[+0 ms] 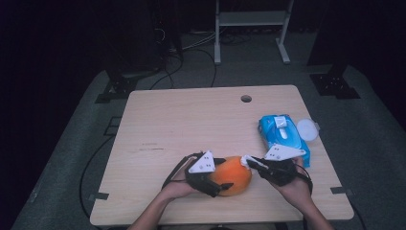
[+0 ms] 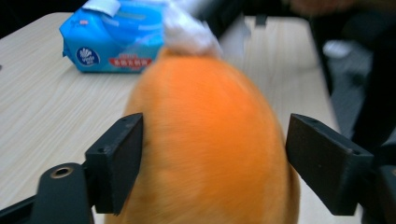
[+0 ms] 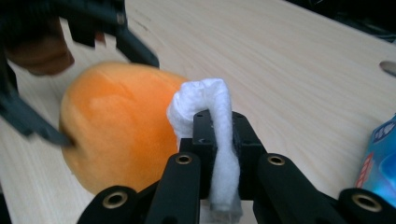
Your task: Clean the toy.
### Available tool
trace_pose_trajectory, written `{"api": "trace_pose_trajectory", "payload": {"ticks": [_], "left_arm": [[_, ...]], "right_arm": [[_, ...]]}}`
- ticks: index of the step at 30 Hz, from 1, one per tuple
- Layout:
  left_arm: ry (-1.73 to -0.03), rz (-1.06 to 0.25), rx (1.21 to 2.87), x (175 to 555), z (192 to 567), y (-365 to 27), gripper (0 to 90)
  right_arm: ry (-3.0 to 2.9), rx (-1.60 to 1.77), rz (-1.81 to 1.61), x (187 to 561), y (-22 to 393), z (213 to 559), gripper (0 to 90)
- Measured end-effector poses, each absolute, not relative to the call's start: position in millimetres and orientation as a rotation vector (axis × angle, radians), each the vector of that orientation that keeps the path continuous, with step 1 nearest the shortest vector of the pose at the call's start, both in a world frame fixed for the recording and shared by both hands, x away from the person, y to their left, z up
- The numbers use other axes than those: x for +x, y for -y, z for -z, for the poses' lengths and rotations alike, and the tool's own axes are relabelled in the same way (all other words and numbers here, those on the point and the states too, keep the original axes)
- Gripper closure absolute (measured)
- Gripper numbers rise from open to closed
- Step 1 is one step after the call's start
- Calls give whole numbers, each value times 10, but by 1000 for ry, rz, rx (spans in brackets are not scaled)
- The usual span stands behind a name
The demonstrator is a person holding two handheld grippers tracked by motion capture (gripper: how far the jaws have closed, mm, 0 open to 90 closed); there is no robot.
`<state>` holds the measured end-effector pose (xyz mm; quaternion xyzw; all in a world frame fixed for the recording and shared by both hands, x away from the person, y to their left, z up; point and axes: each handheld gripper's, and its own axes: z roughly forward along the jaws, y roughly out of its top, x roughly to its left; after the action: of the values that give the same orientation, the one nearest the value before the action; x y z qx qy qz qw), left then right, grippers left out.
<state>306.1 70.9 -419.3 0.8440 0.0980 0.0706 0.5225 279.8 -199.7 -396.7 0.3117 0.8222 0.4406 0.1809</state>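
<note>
Left gripper (image 1: 221, 178): jaws spread around round orange plush fruit (image 1: 233, 175), steadying it.
Right gripper (image 3: 219, 135): clamped on folded white wipe (image 3: 210, 105).
Technique: rub lightly, brace fruit.

A pale wooden table (image 1: 191, 120) fills the middle of the high view, with a small round hole (image 1: 246, 98) near its far edge. At lower centre lies an orange fruit (image 1: 233, 175) (a plush one, by its fuzzy surface). At right lie a blue wipes pack (image 1: 280, 134) and, touching it, a white round lid (image 1: 307, 129).
</note>
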Motion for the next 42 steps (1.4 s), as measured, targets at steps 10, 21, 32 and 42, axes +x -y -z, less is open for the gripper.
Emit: {"api": "trace_pose_trajectory", "payload": {"ticks": [10,21,32,42], "left_arm": [[-257,-120,2064,3085,4267,-706,258],[-246,-131,2053,3043,4305,-624,210],[-263,-120,2027,3043,4317,-617,201],[-277,-133,2021,3015,4310,-578,193]], "right_arm": [[-2312,868,-1267,2803,2014,3954,822],[-2302,900,-1264,2816,2034,3968,825],[-2315,946,-1249,2854,2125,4008,828],[-2348,778,-1289,2679,1885,3877,828]]}}
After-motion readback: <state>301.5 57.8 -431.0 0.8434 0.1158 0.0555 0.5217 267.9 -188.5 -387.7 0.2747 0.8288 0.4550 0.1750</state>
